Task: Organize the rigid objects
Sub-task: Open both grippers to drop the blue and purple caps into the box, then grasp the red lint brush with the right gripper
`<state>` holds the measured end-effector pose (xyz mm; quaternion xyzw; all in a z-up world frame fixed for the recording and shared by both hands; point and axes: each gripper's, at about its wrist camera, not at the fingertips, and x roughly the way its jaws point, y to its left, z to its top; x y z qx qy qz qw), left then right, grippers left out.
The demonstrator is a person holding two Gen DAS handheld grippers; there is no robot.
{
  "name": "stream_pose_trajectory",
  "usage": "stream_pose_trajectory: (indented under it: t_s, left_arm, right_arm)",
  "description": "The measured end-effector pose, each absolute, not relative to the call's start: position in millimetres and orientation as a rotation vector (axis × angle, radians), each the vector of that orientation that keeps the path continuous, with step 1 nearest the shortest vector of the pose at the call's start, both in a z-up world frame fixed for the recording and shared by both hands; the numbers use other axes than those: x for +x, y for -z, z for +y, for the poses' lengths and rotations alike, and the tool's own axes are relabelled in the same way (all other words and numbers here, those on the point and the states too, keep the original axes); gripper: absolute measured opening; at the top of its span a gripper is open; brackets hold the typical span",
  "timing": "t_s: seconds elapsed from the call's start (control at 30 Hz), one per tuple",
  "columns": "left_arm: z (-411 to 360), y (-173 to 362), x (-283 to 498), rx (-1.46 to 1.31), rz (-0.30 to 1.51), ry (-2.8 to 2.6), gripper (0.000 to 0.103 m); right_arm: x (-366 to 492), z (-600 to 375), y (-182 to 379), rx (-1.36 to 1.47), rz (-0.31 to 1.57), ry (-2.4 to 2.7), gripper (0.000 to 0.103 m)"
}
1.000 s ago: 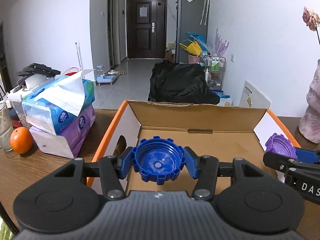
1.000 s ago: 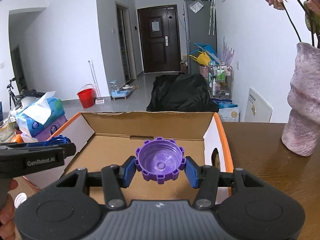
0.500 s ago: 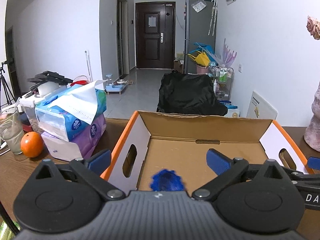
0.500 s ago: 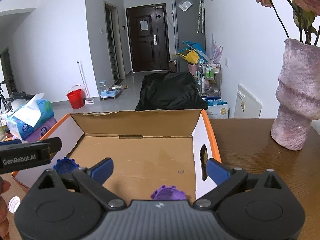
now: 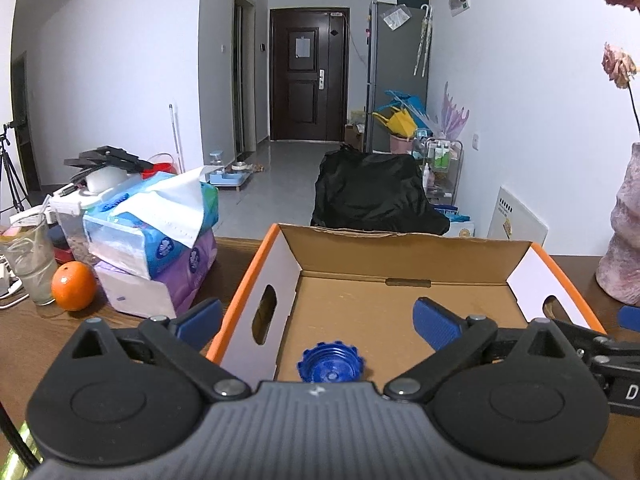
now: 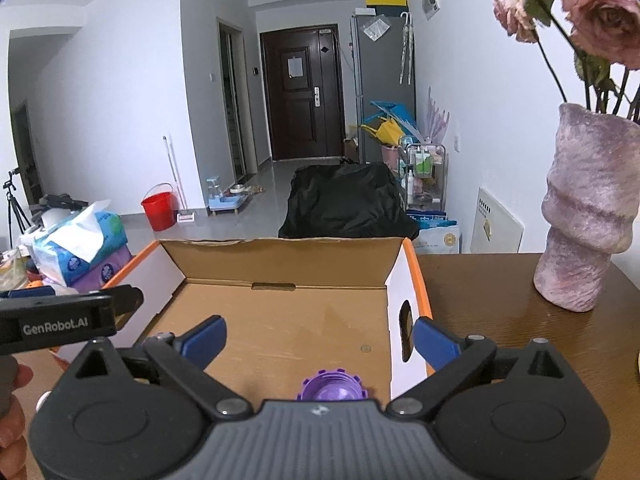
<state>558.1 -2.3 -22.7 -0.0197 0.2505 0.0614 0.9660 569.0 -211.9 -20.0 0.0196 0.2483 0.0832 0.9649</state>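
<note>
left gripper (image 5: 318, 318): jaws spread fully wide, nothing held. the blue cap (image 5: 330, 368) lies open side up on the floor of the box (image 5: 400, 240), below and between the jaws, touching neither pad. the left pad sits outside the box's left wall; the right pad is over the box floor.

right gripper (image 6: 320, 338): jaws spread nearly full, nothing held. the purple cap (image 6: 332, 388) lies open side up on the box floor, below and between the jaws, partly hidden by the gripper body. the left pad is over the floor; the right pad lies near the right wall with the handle slot.

box contents: blue cap toward the left wall, purple cap toward the right wall. both rest flat. the box stands on a table (image 6: 500, 300).

outward from the left jaws: tissue packs (image 5: 156, 236), an orange (image 5: 74, 286) and a glass (image 5: 32, 260) to the left. outward from the right jaws: a vase (image 6: 588, 216) to the right, on the table.

change since one second ago: each gripper then clamped its cap above the box floor. both jaws have since opened, and each cap now rests on the floor, free of the pads.
</note>
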Motion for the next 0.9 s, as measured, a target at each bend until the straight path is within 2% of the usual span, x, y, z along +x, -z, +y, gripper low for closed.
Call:
stream_pose_trajectory:
  t_s: [0.9]
  left_arm:
    - [11,18,442,-0.019,0.466,-0.055,0.103]
  right_arm:
    - [441,-234,18,-0.026,0.448,-0.213,0.1]
